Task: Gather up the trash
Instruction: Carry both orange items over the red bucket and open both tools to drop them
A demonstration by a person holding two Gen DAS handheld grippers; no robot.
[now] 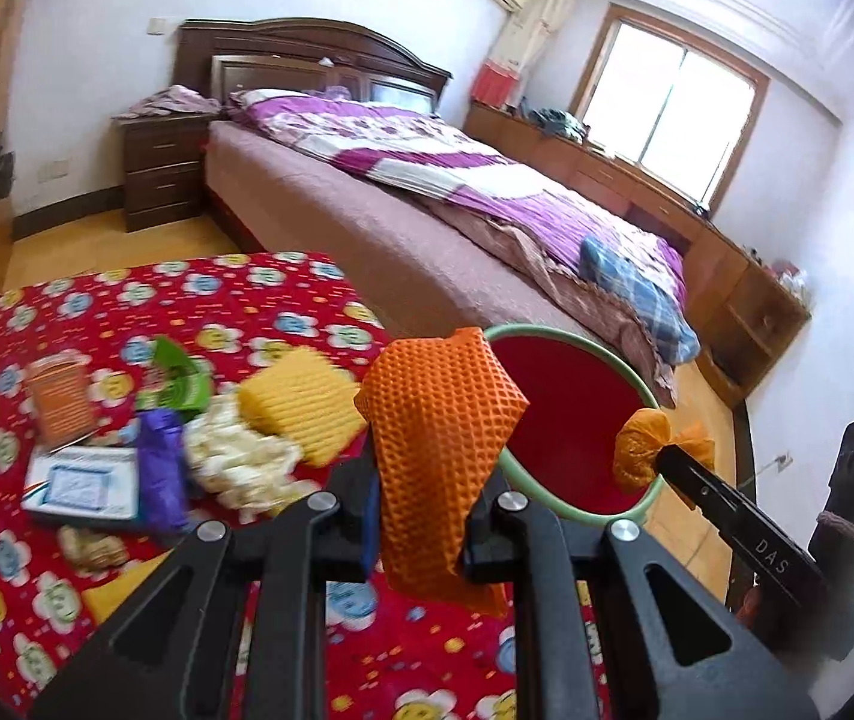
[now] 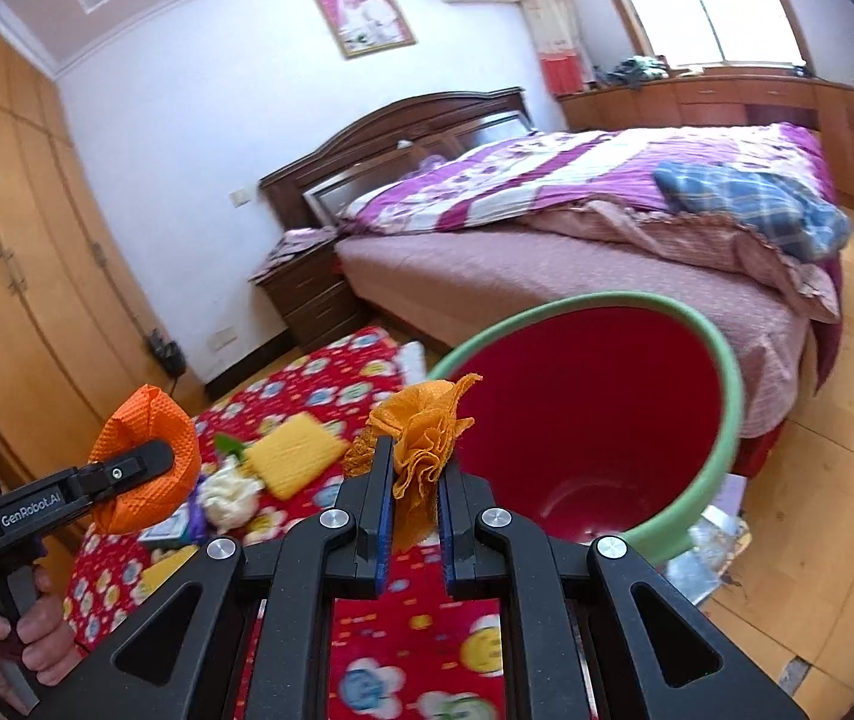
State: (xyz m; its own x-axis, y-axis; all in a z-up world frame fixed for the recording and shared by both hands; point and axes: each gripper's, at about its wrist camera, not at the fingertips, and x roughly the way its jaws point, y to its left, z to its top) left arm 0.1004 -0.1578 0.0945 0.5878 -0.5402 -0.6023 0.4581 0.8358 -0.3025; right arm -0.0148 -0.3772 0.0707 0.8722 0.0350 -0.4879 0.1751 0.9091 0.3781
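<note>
In the left wrist view, the left gripper (image 1: 420, 516) is clamped on a bright orange foam-mesh fruit sleeve (image 1: 442, 450), held just short of the green rim of the round, red-lined plastic trash bucket (image 1: 571, 438), while more litter lies on the red flowered cloth (image 1: 198, 294). In the right wrist view, the right gripper (image 2: 416, 501) is pinched shut on a crumpled orange tissue wad (image 2: 423, 438) beside the bucket's near rim, so the drop-off step seems in hand. Next, each piece likely needs carrying over that rim before release; the bucket mouth looks open and roomy.
</note>
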